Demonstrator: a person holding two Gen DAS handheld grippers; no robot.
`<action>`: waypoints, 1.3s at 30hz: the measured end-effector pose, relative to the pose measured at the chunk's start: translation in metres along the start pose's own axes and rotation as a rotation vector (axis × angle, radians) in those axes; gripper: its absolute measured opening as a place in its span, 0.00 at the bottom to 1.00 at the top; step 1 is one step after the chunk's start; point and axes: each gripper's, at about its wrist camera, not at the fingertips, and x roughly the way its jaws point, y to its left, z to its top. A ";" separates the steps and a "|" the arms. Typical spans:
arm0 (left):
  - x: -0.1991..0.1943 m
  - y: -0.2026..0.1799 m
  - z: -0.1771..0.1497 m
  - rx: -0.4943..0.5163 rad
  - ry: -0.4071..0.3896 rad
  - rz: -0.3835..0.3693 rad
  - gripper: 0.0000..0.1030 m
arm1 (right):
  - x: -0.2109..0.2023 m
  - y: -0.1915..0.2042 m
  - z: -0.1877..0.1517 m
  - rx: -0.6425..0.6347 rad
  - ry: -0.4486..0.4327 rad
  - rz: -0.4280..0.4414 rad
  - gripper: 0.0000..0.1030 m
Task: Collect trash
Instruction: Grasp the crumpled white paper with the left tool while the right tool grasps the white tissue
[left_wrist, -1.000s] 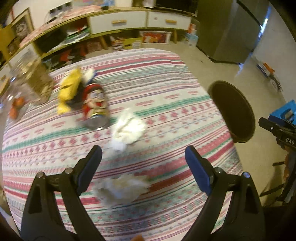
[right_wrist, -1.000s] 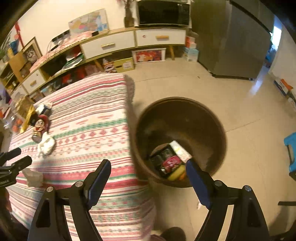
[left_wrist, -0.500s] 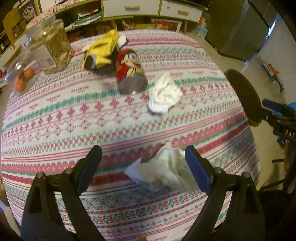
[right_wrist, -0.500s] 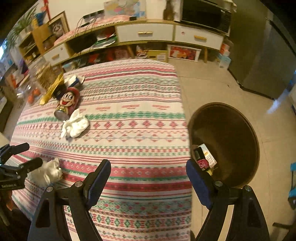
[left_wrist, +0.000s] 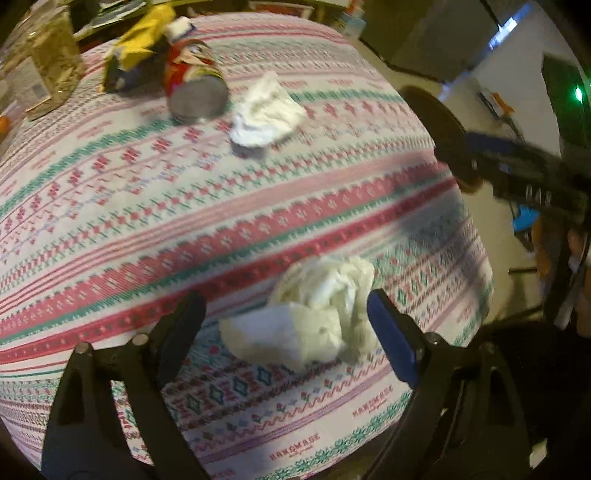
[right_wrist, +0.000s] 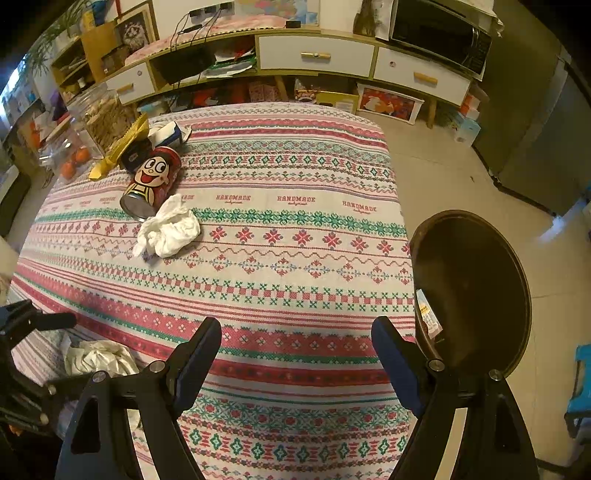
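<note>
A: What is seen between the jaws of the left gripper (left_wrist: 282, 325)?
B: A crumpled white tissue (left_wrist: 314, 314) is framed there, lying on the patterned tablecloth (left_wrist: 184, 206) near the table's near edge. The jaws have just been closing a little, yet they are held wide, and the pads are not seen pressing on the paper; the right pad is just beside it.

A: And the right gripper (right_wrist: 295, 350)?
B: Its jaws are spread wide with nothing between them. It is held above the near right part of the table, beside the brown trash bin (right_wrist: 517, 295) on the floor at the right. Some packaging is glimpsed inside the bin.

A: Where is the rest of the trash found?
B: A second white tissue (right_wrist: 168, 230) is seen further back on the left, touching the base of a red can (right_wrist: 153, 182) with a cartoon face, which lies on its side. A yellow wrapper (right_wrist: 122, 146) is placed just beyond the can, at the far left corner.

A: Anything else on the table?
B: A clear jar (right_wrist: 103, 118) is stood behind the wrapper, at the far left.
</note>
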 end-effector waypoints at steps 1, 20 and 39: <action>0.003 -0.002 -0.002 0.012 0.011 0.004 0.79 | 0.000 -0.002 -0.001 0.001 0.001 -0.002 0.82; -0.031 0.040 0.012 -0.098 -0.112 0.081 0.34 | 0.008 0.009 0.007 -0.002 0.002 -0.005 0.82; -0.077 0.096 0.018 -0.325 -0.321 0.225 0.35 | 0.057 0.087 0.050 0.093 0.020 0.168 0.82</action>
